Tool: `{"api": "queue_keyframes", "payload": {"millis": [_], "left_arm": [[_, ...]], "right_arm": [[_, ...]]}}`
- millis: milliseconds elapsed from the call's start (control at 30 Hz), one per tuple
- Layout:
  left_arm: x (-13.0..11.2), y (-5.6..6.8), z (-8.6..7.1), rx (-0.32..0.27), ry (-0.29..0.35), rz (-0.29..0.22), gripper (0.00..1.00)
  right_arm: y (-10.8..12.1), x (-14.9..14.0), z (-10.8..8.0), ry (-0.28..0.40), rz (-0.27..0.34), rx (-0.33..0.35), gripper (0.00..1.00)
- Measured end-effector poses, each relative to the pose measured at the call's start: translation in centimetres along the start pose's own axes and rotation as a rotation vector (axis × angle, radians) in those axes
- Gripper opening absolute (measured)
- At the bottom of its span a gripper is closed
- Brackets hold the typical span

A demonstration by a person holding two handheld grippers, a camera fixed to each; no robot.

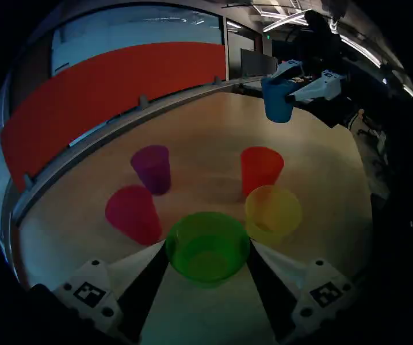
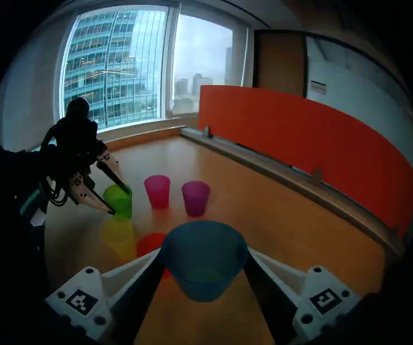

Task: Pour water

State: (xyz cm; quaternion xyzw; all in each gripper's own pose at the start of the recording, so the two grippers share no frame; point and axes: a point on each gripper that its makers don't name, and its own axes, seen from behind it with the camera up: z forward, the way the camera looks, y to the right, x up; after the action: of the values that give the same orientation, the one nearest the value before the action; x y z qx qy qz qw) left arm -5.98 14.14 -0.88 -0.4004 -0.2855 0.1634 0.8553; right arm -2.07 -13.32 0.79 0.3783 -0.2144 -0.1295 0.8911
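A green cup [image 1: 207, 252] sits upright between the fingers of my left gripper [image 1: 206, 259], which is shut on it just above the wooden table [image 1: 218, 132]. My right gripper [image 2: 204, 267] is shut on a blue cup [image 2: 204, 259], held upright higher up. In the left gripper view the blue cup [image 1: 277, 99] hangs at the far right in the right gripper [image 1: 287, 92]. From the right gripper view the green cup [image 2: 118, 201] shows at the left, clamped by the left gripper [image 2: 117, 198]. I cannot tell whether either cup holds water.
On the table stand a purple cup [image 1: 152, 168], a pink cup [image 1: 133, 213], an orange-red cup [image 1: 260, 169] and a yellow cup [image 1: 272, 213]. An orange partition [image 1: 109, 92] runs along the table's far edge. Large windows [image 2: 120, 69] lie beyond.
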Motion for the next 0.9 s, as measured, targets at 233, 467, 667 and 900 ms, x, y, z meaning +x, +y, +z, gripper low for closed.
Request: {"api": "queue_keyframes", "payload": {"millis": [233, 467, 667, 900], "left_arm": [[-0.7, 0.0, 0.6, -0.009, -0.007, -0.019, 0.87], [-1.1, 0.0, 0.9, -0.014, -0.006, -0.029, 0.87], [-1.5, 0.0, 1.0, -0.014, -0.002, -0.036, 0.87], [-1.9, 0.1, 0.8, -0.018, 0.009, -0.057, 0.88]], "right_arm": [[0.0, -1.0, 0.4, -0.02, 0.001, 0.001, 0.93], [-0.1, -1.5, 0.7, -0.031, 0.007, 0.005, 0.93], [-0.1, -1.8, 1.0, -0.038, 0.008, 0.007, 0.93], [-0.3, -2.0, 1.1, -0.043, 0.009, 0.009, 0.93]]}}
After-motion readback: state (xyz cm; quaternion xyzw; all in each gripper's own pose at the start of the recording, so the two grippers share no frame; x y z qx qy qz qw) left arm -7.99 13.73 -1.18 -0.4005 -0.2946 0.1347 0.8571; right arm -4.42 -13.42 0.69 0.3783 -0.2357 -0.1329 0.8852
